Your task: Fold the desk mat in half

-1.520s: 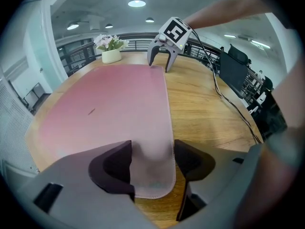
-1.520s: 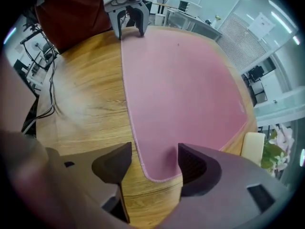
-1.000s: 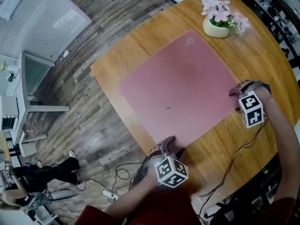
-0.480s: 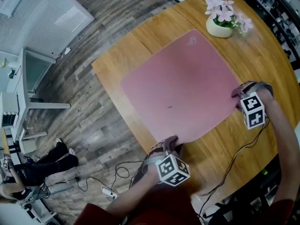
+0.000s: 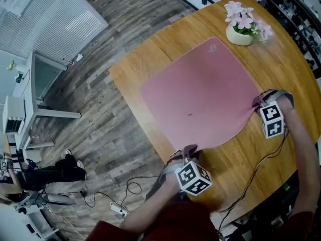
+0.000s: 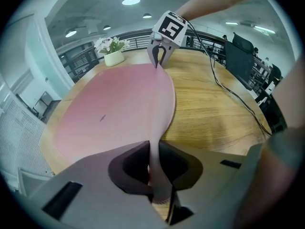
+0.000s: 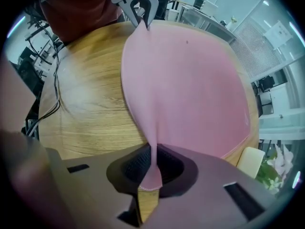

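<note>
A pink desk mat [image 5: 200, 99] lies flat on the round wooden table [image 5: 150, 49], its near edge raised at both near corners. My left gripper [image 5: 189, 149] is at the near left corner; its jaws are closing, and in the left gripper view [image 6: 153, 175] the pads pinch the mat's [image 6: 114, 104] corner. My right gripper [image 5: 258, 102] is at the near right corner, its jaws also closing. In the right gripper view [image 7: 150, 168] the mat's [image 7: 190, 85] stitched corner is squeezed between the pads. Each gripper shows in the other's view, the right gripper [image 6: 157, 56] and the left gripper [image 7: 142, 13].
A white pot of pink flowers [image 5: 239, 34] stands on the table beyond the mat's far corner. Cables [image 5: 251, 179] trail from the grippers over the table's near edge. Wood floor, a white cabinet [image 5: 30, 104] and a person's legs [image 5: 50, 174] lie to the left.
Both grippers' jaws have closed on the mat's near corners, and the near edge has lifted and puckered at each corner. The head view has shifted slightly.
</note>
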